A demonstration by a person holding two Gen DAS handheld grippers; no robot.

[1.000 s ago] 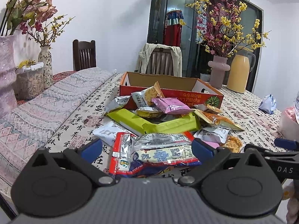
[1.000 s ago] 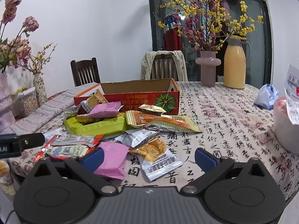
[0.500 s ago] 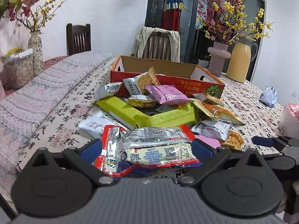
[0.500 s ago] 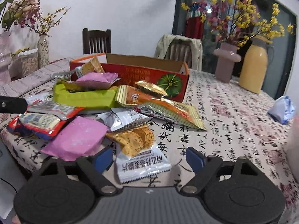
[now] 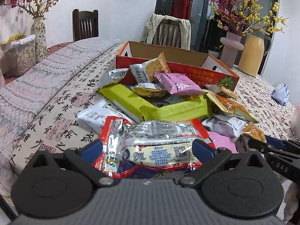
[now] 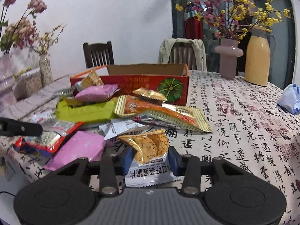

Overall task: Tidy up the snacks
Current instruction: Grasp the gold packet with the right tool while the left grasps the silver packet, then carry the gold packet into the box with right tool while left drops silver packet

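Note:
Several snack packs lie heaped in front of an open red cardboard box (image 5: pixel 187 71), which also shows in the right wrist view (image 6: pixel 142 82). My left gripper (image 5: pixel 148 147) is open, its fingers either side of a red and silver snack pack (image 5: pixel 150 146) on the table. My right gripper (image 6: pixel 149 160) is shut on a white oat-crisp packet (image 6: pixel 148 159) with round crisps showing. That gripper also shows at the right of the left wrist view (image 5: pixel 266 142). A pink packet (image 6: pixel 78 150) lies left of it.
Two lime-green bars (image 5: pixel 150 105), a pink wafer pack (image 5: pixel 176 84) and an orange-gold pack (image 6: pixel 159 112) fill the pile. A pink vase (image 6: pixel 227 56) and yellow thermos (image 6: pixel 259 56) stand at the back right. A blue-white bag (image 6: pixel 290 99) lies at the right. A folded runner (image 5: pixel 46 75) lies left.
My right gripper moved forward and closed on the white oat-crisp packet. My left gripper moved closer to the red and silver pack and stays open.

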